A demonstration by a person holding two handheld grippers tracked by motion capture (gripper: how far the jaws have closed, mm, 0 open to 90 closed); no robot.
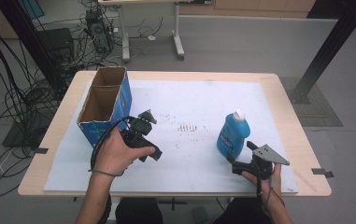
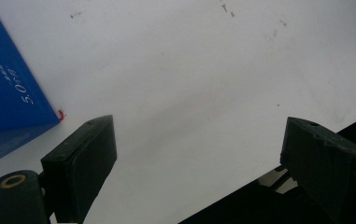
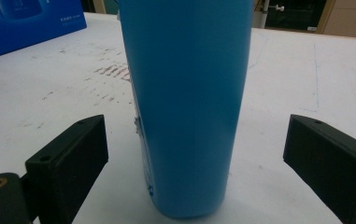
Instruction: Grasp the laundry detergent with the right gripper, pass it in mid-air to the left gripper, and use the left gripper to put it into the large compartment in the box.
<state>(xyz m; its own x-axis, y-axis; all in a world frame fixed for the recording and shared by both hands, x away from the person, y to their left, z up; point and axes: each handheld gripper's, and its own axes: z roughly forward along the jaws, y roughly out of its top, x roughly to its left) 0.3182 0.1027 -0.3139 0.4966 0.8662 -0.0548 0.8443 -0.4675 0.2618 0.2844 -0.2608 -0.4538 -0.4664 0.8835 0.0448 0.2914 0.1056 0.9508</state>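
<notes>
Nearest the desk's front edge is the right gripper [image 1: 239,158], jaws spread wide with a blue bottle [image 1: 232,136] standing just in front of them. In the right gripper view the bottle [image 3: 187,102] sits between the two black jaws with clear gaps on both sides, so nothing is pinched. My read: this is either the moment before a grab or just after a set-down, can't tell which from here. Either way the bottle is upright on the desk, right of middle, and not in the box, so if boxing it is the goal, basically all of that is left.

The bottle looks like smooth, slightly glossy plastic, flattened-oval body with a white cap on top. Should be easy enough to squeeze, maybe a bit slippery.

Over on the other side, the left gripper [image 1: 145,122] is also spread, nothing between its jaws; the left gripper view looks down at bare white sheet [image 2: 189,84], with a corner of the blue box [image 2: 7,88] beside it.

That sheet [image 1: 189,102] is matte white, scuffed with dark smudges around the middle, laid over a pale wood desk [image 1: 63,116] with rounded corners.

Farthest back at the left is the box [image 1: 105,100]: cardboard, blue printed outside, raw brown inside, open top, two compartments, both look empty.
</notes>
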